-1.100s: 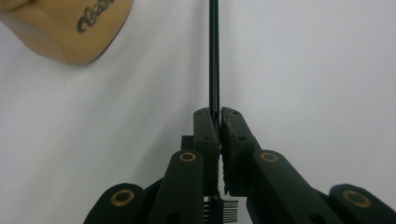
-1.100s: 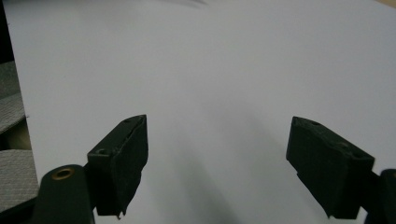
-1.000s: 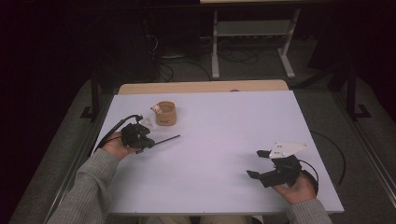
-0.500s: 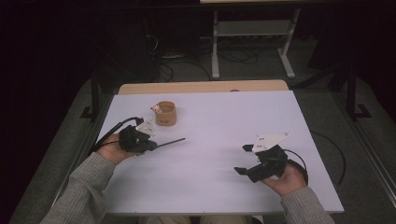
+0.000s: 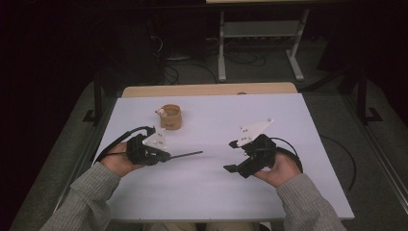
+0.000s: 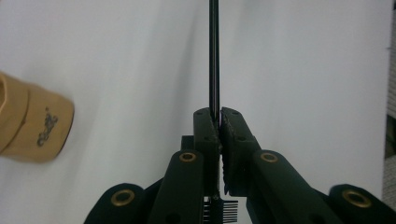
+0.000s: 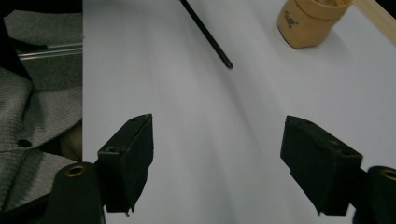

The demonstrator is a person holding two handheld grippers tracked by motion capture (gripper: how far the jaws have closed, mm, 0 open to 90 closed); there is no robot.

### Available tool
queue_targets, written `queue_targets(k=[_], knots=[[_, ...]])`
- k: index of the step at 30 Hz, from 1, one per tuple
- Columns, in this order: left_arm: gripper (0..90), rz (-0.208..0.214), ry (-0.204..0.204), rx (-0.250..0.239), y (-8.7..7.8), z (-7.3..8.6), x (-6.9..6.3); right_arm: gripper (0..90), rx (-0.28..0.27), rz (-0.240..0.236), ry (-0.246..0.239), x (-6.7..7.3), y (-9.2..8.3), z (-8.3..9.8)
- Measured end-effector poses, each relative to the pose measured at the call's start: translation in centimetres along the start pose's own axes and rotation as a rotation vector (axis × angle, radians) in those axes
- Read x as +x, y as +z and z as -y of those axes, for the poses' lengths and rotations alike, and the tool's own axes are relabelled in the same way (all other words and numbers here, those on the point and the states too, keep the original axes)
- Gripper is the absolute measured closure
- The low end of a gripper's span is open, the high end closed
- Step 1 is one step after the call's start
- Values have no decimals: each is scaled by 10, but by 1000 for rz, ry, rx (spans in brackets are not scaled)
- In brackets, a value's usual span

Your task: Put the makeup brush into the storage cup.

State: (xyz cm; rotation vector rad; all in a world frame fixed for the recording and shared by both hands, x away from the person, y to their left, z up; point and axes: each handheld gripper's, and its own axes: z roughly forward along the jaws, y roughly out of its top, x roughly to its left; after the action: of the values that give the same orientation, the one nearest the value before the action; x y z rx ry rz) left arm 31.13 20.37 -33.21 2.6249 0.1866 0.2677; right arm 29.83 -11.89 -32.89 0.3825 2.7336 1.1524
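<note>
A thin black rod [image 5: 185, 155] sticks out toward the table's middle from my left gripper [image 5: 163, 156], which is shut on it. In the left gripper view the rod [image 6: 214, 56] runs straight ahead from the pressed pads of the left gripper [image 6: 218, 116]. A tan cup [image 5: 170, 117] stands just beyond that hand, and the cup [image 6: 32, 123] is at the left of this view. My right gripper [image 5: 230, 156] hovers right of the rod's tip. Its jaws are wide apart, have just been closing a little, and hold nothing. The right gripper [image 7: 217, 140] looks at the rod's tip [image 7: 208, 35] and the cup [image 7: 308, 21].
The white table top [image 5: 216, 197] has a wooden strip [image 5: 207, 89] along its far edge. Behind it are a metal stand [image 5: 260, 33] and loose cables on the dark floor. A cable [image 5: 341, 159] trails off the table's right side.
The right hand has lifted and moved left toward the table's middle. The left hand has shifted a little right with the rod in its grip.
</note>
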Motion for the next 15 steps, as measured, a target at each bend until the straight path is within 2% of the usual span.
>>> queue_targets(k=[1, 3, 4, 10, 15], knots=[[859, 6, 16, -7, 0, -4, -5, 261, 9, -15, -25, 0, 4, -9], [859, 16, 36, -15, -1, -8, -10, 276, 17, -33, -30, 0, 7, -15], [859, 18, 45, -17, -1, -10, -12, 287, 25, -37, -54, -1, 9, -18], [859, 49, 103, -24, 0, -20, -24, 346, 69, -88, -112, 2, 24, -29], [859, 64, 138, -22, 1, -28, -31, 424, 108, -153, -121, 4, 37, -31]])
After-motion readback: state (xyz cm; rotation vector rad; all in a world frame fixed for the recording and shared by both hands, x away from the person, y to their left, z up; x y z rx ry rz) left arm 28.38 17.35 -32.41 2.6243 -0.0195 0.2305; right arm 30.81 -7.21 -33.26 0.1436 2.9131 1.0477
